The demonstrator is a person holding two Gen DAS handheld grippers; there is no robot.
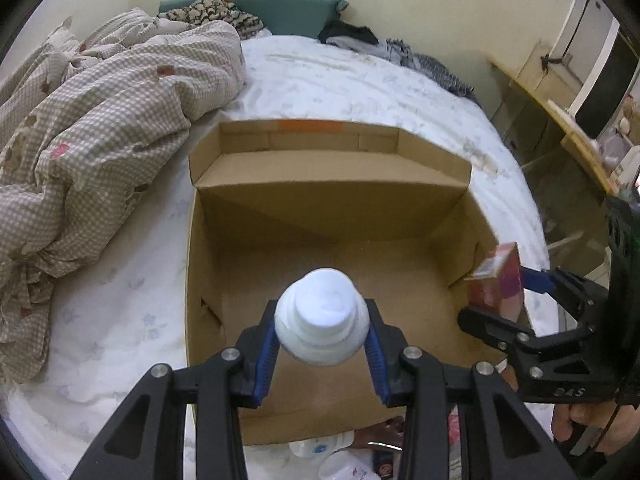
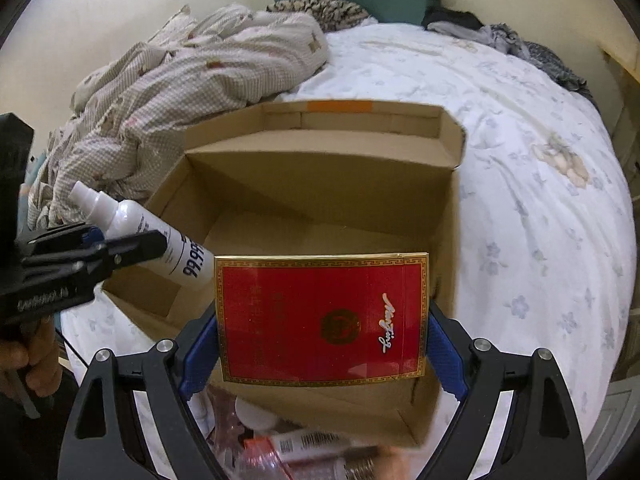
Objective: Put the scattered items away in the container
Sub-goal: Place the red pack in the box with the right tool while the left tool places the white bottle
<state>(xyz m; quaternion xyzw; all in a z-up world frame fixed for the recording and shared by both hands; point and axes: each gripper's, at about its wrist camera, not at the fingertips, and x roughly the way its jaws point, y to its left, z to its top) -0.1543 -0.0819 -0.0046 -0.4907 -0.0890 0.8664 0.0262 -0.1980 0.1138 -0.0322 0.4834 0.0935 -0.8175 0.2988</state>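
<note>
A: Start with the biggest things. What carries everything?

B: A bed (image 1: 360, 80) with a pale flowered sheet, and a rumpled checked duvet (image 1: 100, 120) heaped on its left. An open cardboard box (image 1: 192, 280) sits on the sheet, its lid flap folded back on the far side. The part of its floor that shows is bare.

A: And the right tool?

B: The right tool (image 2: 322, 346) is spread wide, its blue pads against the left and right edges of a flat red carton (image 2: 320, 320) with a gold border. The carton's broad face is turned to the camera, its long axis across the fingers, and it hangs over the near right part of the box. From the left wrist view the same carton (image 1: 500, 280) shows nearly edge-on above the box's right wall.

A: The left tool?

B: The left tool (image 1: 322, 344) is partly closed around a white spray bottle (image 1: 322, 320), the pads pressed on either side of the body. In its own view the cap faces the lens, so the bottle's long axis runs along the fingers. From the right wrist view the bottle (image 2: 140, 224) lies tilted, nozzle up and to the left, above the box's near left corner.

A: Anything smaller?

B: Loose items (image 2: 288, 448) lie blurred on the sheet in front of the box's near wall; I cannot tell what each is.
</note>
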